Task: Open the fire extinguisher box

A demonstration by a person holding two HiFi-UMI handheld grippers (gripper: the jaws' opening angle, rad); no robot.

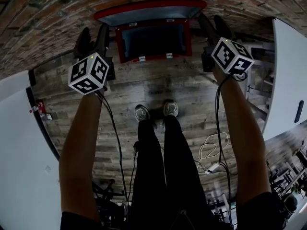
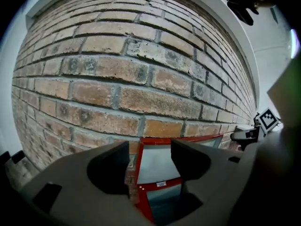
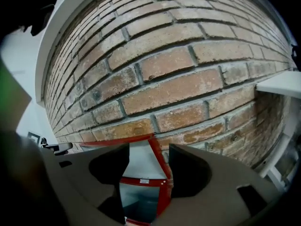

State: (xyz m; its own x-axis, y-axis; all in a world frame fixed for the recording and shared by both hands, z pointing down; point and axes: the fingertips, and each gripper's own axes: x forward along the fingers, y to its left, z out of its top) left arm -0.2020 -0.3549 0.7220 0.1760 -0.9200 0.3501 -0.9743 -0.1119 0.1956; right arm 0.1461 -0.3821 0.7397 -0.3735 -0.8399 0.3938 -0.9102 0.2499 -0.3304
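- Only my head view shows my shoes (image 1: 156, 111) on the plank floor (image 1: 192, 80).
- My left gripper (image 2: 149, 159) and right gripper (image 3: 148, 161) each have their jaws wide apart, holding nothing.
- Beyond and between them, the red fire extinguisher box (image 1: 151, 38) stands against the brick wall (image 1: 48, 13).

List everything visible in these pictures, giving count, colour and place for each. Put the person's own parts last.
fire extinguisher box: one, red frame, low against the wall, between the two grippers
brick wall: one, reddish brown, behind the box
floor: one, grey-brown wood planks, underfoot
panels: two, white, one at each side edge
white cable: one, looped on the floor beside the right leg
shoes: two, grey, facing the box
legs: two, black trousers, centre
left gripper: one, dark, jaws apart, empty, facing the box
right gripper: one, dark, jaws apart, empty, facing the box
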